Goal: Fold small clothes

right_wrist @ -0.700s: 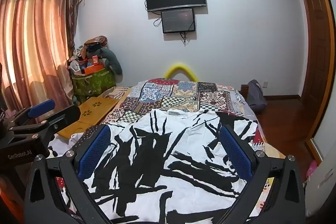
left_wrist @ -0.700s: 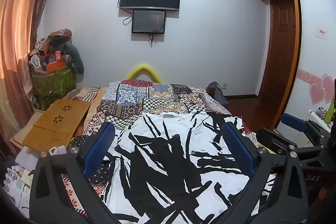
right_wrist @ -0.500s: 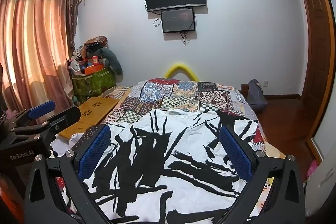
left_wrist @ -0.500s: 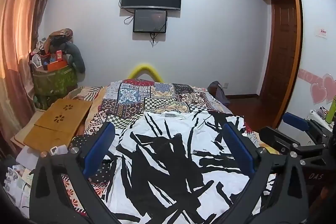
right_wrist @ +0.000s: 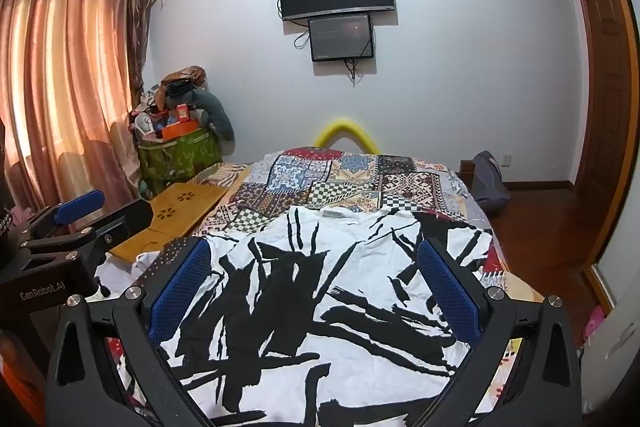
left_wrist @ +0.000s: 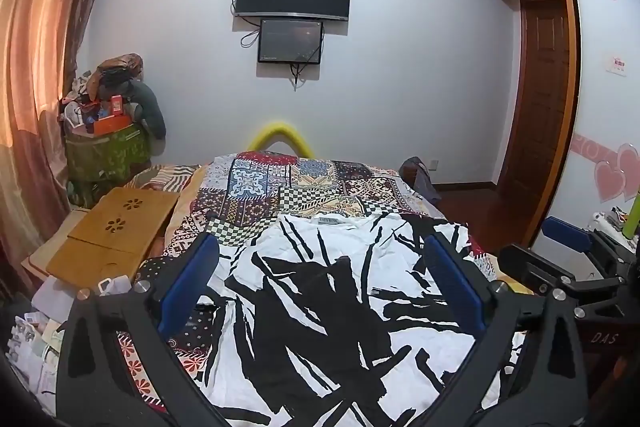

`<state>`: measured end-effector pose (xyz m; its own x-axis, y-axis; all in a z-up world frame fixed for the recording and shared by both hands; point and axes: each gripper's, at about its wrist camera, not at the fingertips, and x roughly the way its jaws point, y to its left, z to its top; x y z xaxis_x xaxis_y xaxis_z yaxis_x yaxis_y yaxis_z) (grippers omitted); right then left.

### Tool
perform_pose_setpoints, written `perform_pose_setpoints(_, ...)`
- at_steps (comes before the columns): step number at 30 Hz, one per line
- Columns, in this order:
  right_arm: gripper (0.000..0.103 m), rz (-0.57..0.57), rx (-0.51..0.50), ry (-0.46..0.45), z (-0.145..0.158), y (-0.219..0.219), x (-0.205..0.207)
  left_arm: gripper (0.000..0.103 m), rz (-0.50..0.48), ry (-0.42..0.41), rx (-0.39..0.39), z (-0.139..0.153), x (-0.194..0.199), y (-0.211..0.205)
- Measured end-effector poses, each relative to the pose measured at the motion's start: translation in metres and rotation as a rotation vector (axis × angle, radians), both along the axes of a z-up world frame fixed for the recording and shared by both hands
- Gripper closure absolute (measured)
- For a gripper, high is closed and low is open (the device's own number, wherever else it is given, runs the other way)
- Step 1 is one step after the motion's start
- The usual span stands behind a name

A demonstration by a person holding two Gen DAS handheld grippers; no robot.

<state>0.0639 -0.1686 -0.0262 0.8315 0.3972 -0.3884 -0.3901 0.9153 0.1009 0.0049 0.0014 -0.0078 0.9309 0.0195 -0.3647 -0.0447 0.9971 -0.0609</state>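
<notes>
a white shirt (left_wrist: 340,307) with jagged black brushstrokes lies spread and lightly creased on a patchwork quilt (left_wrist: 280,187) covering the bed. the left hand-held gripper (left_wrist: 320,283) and right hand-held gripper (right_wrist: 314,279) (blue textured pads) hover above it, spread wide, holding nothing.

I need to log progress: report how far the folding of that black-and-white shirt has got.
Done: the shirt lies spread flat on the patchwork bedspread, collar label at the far end. In hand: nothing; the left gripper and right gripper hover open above it. Left: every fold, since no edge is turned over yet.
</notes>
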Motion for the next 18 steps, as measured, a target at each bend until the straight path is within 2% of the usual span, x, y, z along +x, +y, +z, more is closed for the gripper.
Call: perform_pose_setpoints(18,0.000,0.000,-0.002,0.000,-0.0008,0.0000,-0.0005,0.000,0.000,-0.006,0.002,0.0045,-0.0025,0.0015)
